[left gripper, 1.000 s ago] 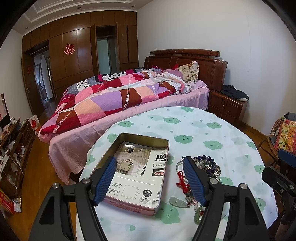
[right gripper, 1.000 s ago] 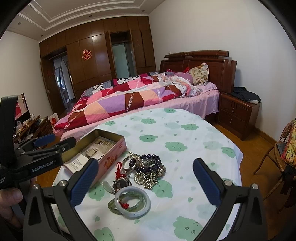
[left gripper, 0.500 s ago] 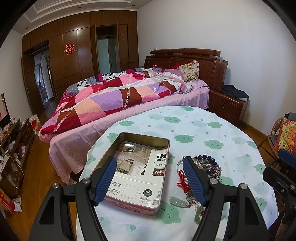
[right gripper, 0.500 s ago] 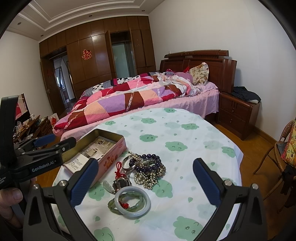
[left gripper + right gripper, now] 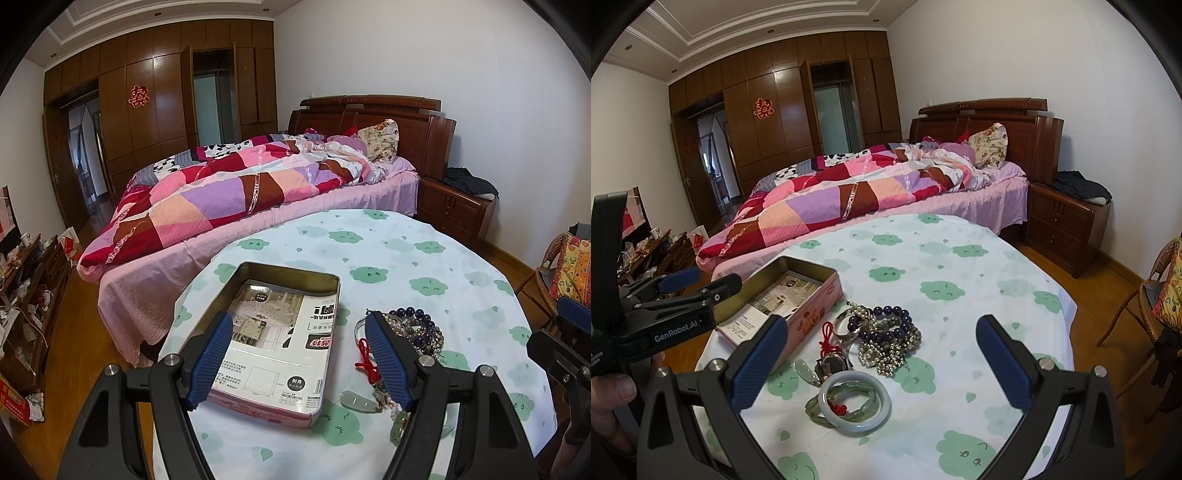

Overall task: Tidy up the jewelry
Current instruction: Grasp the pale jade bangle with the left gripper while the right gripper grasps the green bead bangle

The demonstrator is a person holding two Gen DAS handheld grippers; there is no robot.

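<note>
An open pink tin box [image 5: 311, 288] [image 5: 816, 317] lined with printed paper sits on the round table. Right of it lies a jewelry pile: dark bead bracelets [image 5: 890, 325] [image 5: 417, 325], a pearl strand [image 5: 882, 354], a red knot charm [image 5: 827, 338], a watch [image 5: 833, 363], a pale jade bangle [image 5: 855, 400] over a green bracelet [image 5: 816, 406]. My left gripper [image 5: 299, 332] is open and empty above the box's near end. My right gripper [image 5: 881, 341] is open and empty, hovering above the pile.
The table has a white cloth with green cloud prints [image 5: 942, 266]. A bed with a patchwork quilt [image 5: 857, 192] stands behind it. A wooden nightstand [image 5: 1067, 225] is at the right, a wicker chair [image 5: 1160, 295] at the far right, cluttered shelves [image 5: 26, 295] at the left.
</note>
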